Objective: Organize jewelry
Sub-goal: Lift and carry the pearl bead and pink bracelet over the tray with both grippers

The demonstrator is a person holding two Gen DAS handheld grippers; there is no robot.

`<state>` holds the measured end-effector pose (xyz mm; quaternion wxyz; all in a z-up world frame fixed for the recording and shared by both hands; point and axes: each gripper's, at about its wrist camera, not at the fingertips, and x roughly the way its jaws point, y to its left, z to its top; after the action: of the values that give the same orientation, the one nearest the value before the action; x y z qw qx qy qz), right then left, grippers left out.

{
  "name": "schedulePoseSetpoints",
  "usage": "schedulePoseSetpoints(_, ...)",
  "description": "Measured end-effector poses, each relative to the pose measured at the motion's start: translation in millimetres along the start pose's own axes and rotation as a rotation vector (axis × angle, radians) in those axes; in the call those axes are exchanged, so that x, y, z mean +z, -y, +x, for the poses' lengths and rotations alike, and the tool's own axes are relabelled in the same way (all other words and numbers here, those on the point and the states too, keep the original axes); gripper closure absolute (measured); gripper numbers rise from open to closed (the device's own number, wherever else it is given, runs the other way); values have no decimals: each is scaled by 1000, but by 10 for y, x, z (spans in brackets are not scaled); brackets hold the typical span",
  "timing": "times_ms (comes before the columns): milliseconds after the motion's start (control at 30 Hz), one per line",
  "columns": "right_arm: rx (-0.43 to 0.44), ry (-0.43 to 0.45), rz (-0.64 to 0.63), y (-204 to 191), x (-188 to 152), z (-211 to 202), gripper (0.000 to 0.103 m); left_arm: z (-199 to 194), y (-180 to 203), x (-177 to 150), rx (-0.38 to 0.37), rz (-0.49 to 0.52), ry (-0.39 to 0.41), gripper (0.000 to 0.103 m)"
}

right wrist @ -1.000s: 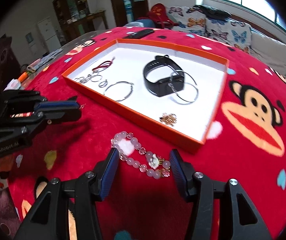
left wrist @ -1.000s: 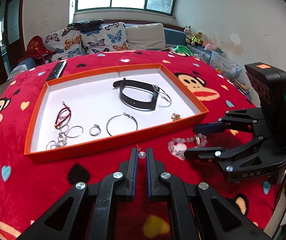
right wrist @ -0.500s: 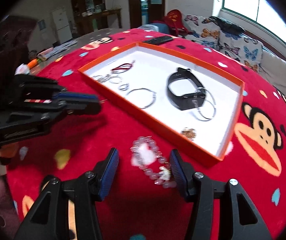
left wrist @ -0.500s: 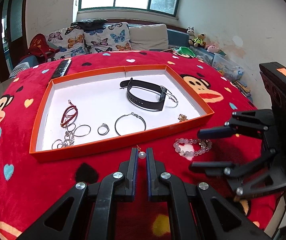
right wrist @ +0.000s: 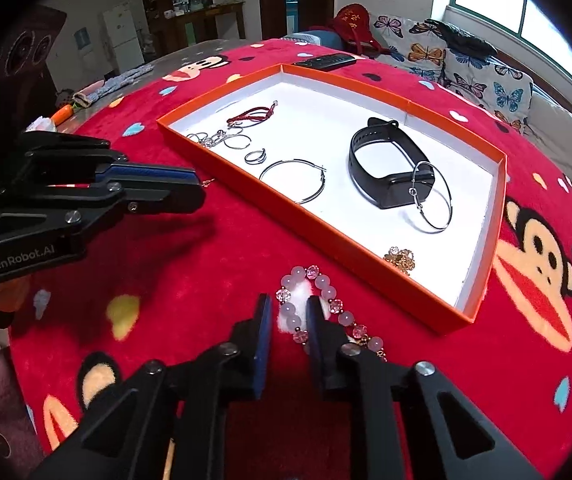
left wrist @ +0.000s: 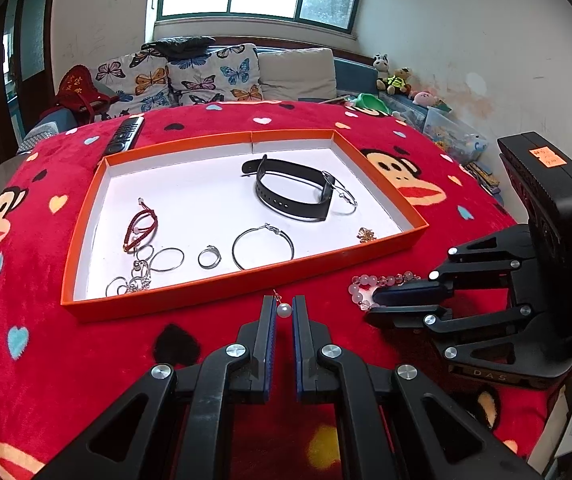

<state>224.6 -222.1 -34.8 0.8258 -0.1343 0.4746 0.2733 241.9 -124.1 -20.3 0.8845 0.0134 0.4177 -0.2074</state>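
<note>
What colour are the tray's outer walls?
Orange, with a white inside; the tray shows best in the right wrist view.

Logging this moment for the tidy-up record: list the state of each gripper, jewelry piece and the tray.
left gripper: shut on pearl earring
right gripper: shut on pink bead bracelet, outside the tray
orange tray: open, lidless
black watch band: in tray, strap looped
large hoop earring: flat in tray
</note>
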Motion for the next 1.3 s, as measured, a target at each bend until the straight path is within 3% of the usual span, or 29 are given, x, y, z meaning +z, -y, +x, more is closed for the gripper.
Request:
schedulePoseSetpoints(167,-11,-5,-10,-103,-6,-12,93,-45,8,-7,-6,7,4,96)
schedulePoseSetpoints(433,115,84,211,97,47,-363,93,-182,-104,104,-20,-7,23,96)
schedulePoseSetpoints(600,154,173,282,203,216,-634,93,-270,-197,271,-22,-8,44,96)
schedulePoseSetpoints(933,86,317,328,502,650,-879,93,-258,-346,747,11,30,76,96)
schedulePoseSetpoints(1300,-14,317,394,1012,864,-558,93,284,-526,1029,24,25,14,96)
